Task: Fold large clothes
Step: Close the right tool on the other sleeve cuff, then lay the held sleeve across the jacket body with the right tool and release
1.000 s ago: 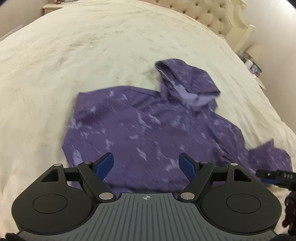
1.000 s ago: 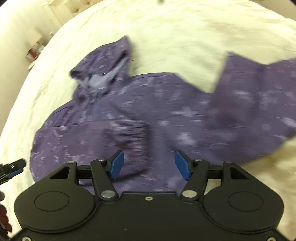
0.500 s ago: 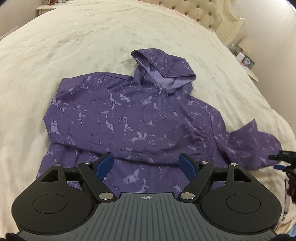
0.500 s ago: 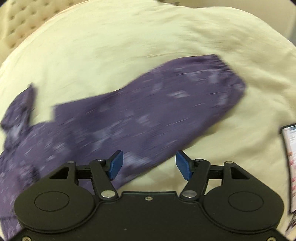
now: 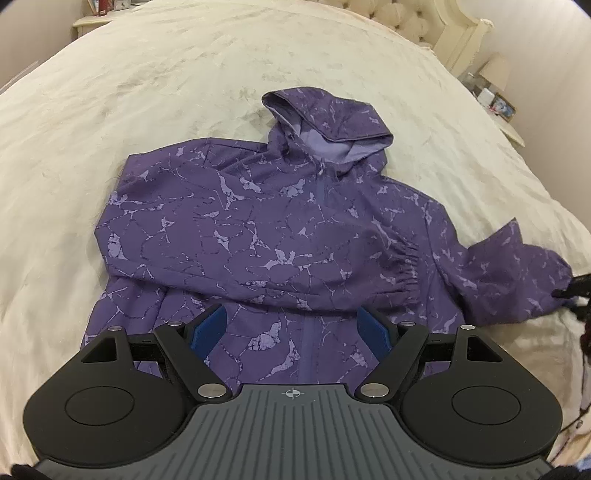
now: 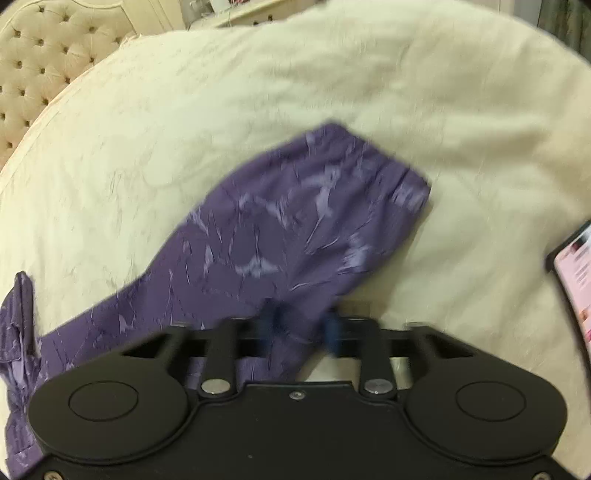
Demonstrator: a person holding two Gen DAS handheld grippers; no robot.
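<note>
I am looking down at a purple hooded jacket [image 5: 266, 236] that is lying front-up on a cream bedspread [image 5: 147, 92], its hood [image 5: 332, 122] pointing toward the tufted headboard [image 5: 410, 22]. One sleeve is lying folded across the chest, its gathered cuff [image 5: 402, 266] resting near the far side of the body. My left gripper [image 5: 293, 328] is hovering over the lower front of the jacket with its blue pads standing wide apart — nothing is between them, and they are touching no cloth.

The other sleeve [image 6: 295, 236] is stretching out sideways over the bedspread, away from the body. My right gripper [image 6: 301, 328] is sitting at the near edge of that sleeve, and its jaws are closing, with a fold of the purple fabric between the blurred blue pads — they are drawn close together on it. In the left view, the right gripper's dark tip is showing at the sleeve's end. A lit phone screen [image 6: 576, 273] is lying on the bedspread just beside the right gripper's side.
</note>
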